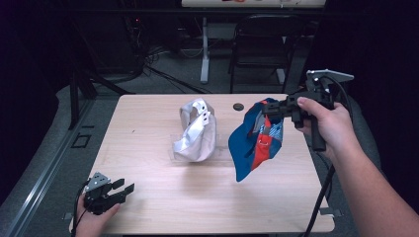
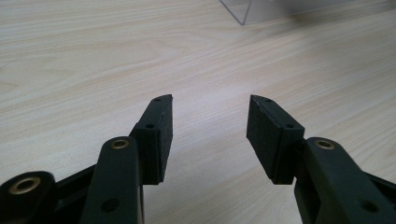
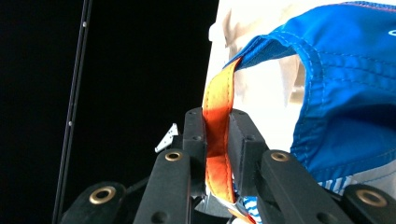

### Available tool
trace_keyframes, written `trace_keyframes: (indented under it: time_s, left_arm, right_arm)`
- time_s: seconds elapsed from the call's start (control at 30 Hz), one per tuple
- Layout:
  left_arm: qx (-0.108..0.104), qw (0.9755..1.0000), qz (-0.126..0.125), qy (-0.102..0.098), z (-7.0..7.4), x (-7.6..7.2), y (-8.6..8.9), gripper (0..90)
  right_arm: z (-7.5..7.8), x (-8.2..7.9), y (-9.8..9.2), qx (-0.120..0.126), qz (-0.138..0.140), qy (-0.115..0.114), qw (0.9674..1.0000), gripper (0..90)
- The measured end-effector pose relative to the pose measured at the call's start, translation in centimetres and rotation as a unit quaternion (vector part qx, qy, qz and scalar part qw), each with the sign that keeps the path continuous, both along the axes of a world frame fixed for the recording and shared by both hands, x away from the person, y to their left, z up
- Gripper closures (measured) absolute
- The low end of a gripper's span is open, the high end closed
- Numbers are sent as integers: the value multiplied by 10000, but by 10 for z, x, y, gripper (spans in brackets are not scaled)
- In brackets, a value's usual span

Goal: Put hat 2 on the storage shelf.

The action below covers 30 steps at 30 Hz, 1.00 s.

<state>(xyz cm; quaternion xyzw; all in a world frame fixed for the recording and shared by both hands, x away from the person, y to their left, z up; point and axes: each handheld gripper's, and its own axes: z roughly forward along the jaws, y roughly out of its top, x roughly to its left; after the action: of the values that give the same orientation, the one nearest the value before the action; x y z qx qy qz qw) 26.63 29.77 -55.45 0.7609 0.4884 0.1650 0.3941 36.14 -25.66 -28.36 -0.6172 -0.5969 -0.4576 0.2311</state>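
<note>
Two caps are in play above a pale wooden table (image 1: 163,207). The right gripper (image 1: 267,109), held up in the person's right hand (image 1: 328,123) over the table's right side, has its jaws clenched on the orange strap (image 3: 217,135) of a blue cap (image 1: 254,140); the right gripper view shows the strap pinched flat between the two black pads, with blue fabric spreading up and to the right of them. The blue cap hangs clear of the table, its blue and red panels drooping below the jaws. Just left of it, near the middle of the table, a white cap (image 1: 195,131) sits on a clear stand (image 1: 174,150), apart from the blue one. The left gripper (image 1: 121,190) rests low at the table's near left corner, well apart from both caps; its jaws are released and spread wide, with bare wood between them in the left gripper view, where a corner of the stand shows at the top edge.
</note>
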Motion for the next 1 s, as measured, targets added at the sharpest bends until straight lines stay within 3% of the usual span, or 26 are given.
trace_keyframes:
  time_s: [0.37,0.63,1.0]
  left_arm:
    - [-25,10000,5,3,0,0,3,511]
    - [-43,10000,5,9,0,1,4,511]
    - [-62,10000,5,27,-1,2,5,511]
  right_arm:
    - [19,25,11,-136,-214,-23,9997,787]
    - [22,41,14,-272,-404,-25,9988,787]
    - [4,71,16,-494,-775,202,9956,786]
